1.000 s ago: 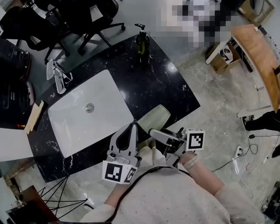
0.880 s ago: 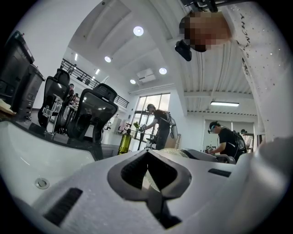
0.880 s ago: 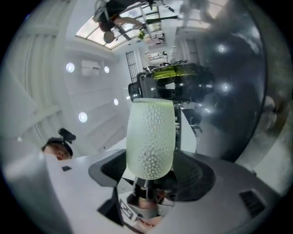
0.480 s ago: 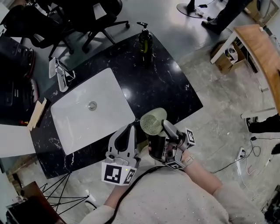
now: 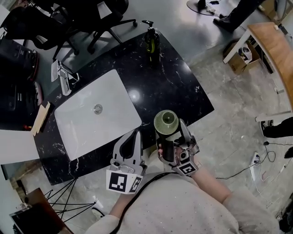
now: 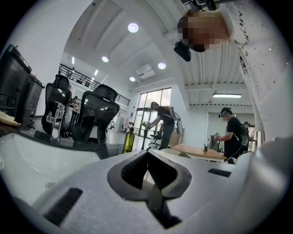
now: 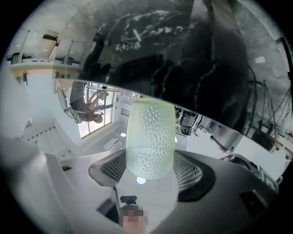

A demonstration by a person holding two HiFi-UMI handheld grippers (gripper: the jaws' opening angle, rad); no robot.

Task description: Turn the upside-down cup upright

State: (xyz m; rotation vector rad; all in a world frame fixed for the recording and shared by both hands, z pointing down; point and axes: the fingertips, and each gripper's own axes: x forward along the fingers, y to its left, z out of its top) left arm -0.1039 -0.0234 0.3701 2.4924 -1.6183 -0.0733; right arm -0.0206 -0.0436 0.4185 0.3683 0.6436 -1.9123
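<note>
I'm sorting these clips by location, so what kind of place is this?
Probably an open office or lab with a washstand set up in it: a black marble counter holds a white sink and a soap bottle, while office chairs and a wooden desk stand around it.

The head view looked steeply down from above the person onto the black worktop [image 5: 176, 89], the sink [image 5: 87, 132] and the bottle [image 5: 151, 41]. The left gripper view sat low behind its jaws, facing level across the same sink toward that bottle. The right gripper view, upside down, looked closely along its jaws at the cup [image 7: 150, 139], which the head view also caught from above
</note>
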